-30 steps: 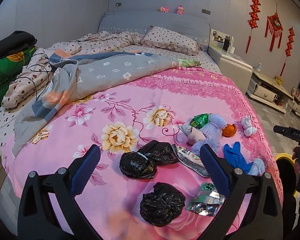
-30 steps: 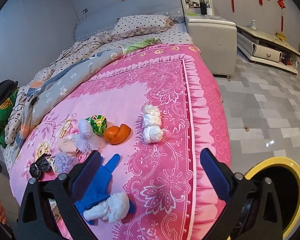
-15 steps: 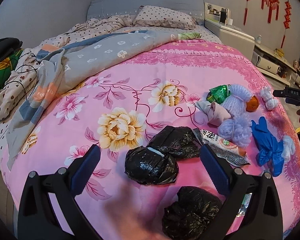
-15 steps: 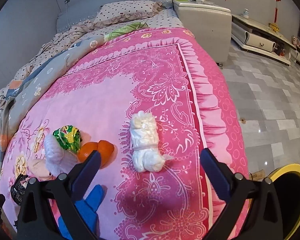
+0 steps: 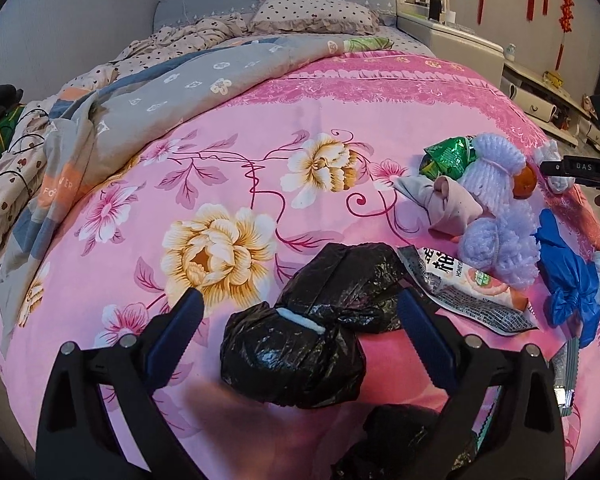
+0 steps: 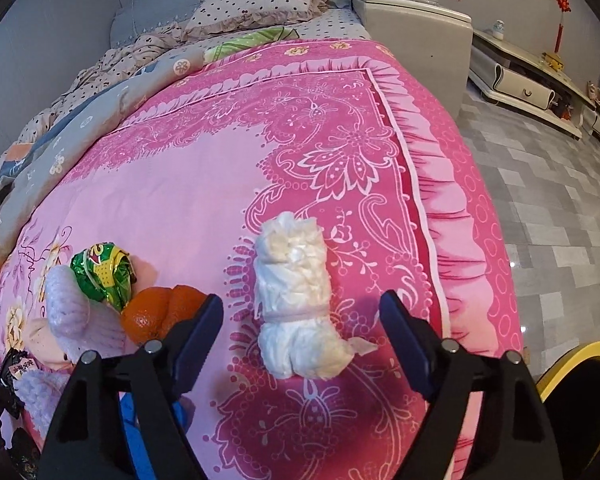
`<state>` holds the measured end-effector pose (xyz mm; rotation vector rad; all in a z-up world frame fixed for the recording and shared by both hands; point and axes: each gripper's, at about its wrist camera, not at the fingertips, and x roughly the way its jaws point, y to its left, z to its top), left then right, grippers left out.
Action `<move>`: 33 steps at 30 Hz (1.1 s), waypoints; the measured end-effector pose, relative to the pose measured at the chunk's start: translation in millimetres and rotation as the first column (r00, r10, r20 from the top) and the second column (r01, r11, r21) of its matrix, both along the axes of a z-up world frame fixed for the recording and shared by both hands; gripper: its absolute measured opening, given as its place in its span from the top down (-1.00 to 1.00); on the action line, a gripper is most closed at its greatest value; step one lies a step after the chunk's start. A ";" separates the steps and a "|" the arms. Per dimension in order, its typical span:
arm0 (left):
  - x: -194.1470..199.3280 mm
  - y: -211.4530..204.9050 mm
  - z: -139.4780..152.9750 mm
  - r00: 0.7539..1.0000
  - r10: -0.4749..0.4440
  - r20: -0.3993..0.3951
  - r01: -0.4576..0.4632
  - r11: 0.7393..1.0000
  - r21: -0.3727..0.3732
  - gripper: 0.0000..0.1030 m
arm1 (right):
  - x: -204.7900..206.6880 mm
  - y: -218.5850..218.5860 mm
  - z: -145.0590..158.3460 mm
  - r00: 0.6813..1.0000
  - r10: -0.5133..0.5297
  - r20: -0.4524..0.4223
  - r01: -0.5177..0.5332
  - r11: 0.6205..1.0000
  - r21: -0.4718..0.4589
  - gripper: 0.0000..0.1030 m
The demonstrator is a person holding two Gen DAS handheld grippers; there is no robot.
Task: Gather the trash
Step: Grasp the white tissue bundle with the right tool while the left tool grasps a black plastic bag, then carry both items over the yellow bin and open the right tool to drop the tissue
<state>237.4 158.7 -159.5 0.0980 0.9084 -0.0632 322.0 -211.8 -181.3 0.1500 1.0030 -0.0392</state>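
Bedroom: wide bed under a pink floral bedspread (image 5: 228,152), rumpled grey patterned quilt (image 5: 204,80) pushed to its far left side. Over the left wrist view, left gripper (image 5: 298,304) lower and closer than a second ago, jaws no longer at full width and closing, now straddling a tied black plastic bag (image 5: 292,360) with a gap at each pad, so not yet gripping. Just behind, touching it, a second black plastic bag (image 5: 340,272); a third dark bag (image 5: 400,420) at the bottom edge. Further right: a flattened printed snack wrapper (image 5: 468,288), a crumpled green foil wrapper (image 5: 448,154), lilac yarn pompoms (image 5: 496,168), a knotted blue rubber glove (image 5: 568,276). Over the right wrist view, right gripper (image 6: 300,302) likewise lower and nearer, jaws closing around a white crumpled plastic bundle (image 6: 296,292) lying on the bedspread's dark pink border, clear of both pads. Probable meaning: approach finished on both sides, two pieces of trash about to be pinched at once, nothing collected yet. Containers: black bags knotted shut, contents hidden apart from a white strip at the near knot; yellow-rimmed round bin (image 6: 580,354) on the floor at far right, beside the bed's edge, interior dark, contents impossible to tell.
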 end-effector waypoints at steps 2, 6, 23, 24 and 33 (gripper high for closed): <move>4.5 -3.0 -5.1 1.000 -0.021 -0.019 0.021 1.000 -0.008 -0.32 | 1.9 -0.6 -2.8 1.000 0.002 -0.002 -0.002 1.000 -0.012 -0.40; 9.9 -13.4 -16.3 0.998 -0.053 -0.018 0.054 0.998 0.035 0.05 | 4.4 -5.8 -5.7 1.000 -0.014 0.001 0.014 1.000 -0.020 -0.03; -7.8 11.6 7.8 0.998 0.032 0.048 -0.028 0.996 -0.080 0.31 | -12.5 -6.9 14.8 0.998 0.035 0.043 -0.037 0.998 0.044 0.44; -10.5 13.4 12.9 0.998 0.041 0.055 -0.036 0.995 -0.091 0.31 | -16.2 -7.1 19.0 0.998 0.042 0.047 -0.045 0.997 0.059 0.44; -38.1 5.6 55.1 0.993 0.052 0.103 -0.040 0.992 -0.117 0.31 | -63.3 -22.0 53.1 0.993 0.113 0.043 -0.119 0.977 0.177 0.44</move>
